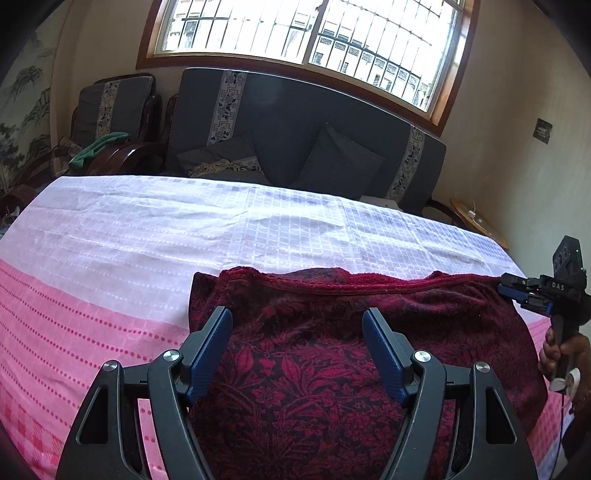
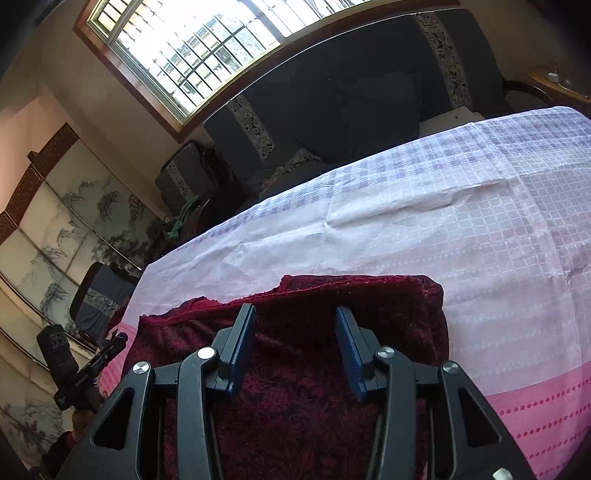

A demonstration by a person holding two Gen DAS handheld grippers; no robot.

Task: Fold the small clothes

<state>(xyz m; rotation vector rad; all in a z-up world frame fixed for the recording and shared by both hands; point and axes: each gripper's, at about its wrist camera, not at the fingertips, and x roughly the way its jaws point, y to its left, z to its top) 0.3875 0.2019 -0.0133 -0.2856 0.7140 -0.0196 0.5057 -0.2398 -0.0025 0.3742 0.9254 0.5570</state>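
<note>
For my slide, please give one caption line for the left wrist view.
Open left tongs over a dark red patterned garment on a pink-white tablecloth; right tongs at its far corner.

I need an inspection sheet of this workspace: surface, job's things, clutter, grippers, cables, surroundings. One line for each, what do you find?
Surface: table under a white and pink checked cloth, slightly wrinkled.
Job's things: one dark red patterned garment lying at the near edge.
Clutter: nothing seen on the cloth.
Grippers: left gripper jaws open above the garment; right gripper jaws open, at the garment's right side.
Cables: a white cable on the side table.
Surroundings: dark sofa with cushions, barred window, green cloth on a chair.
</note>
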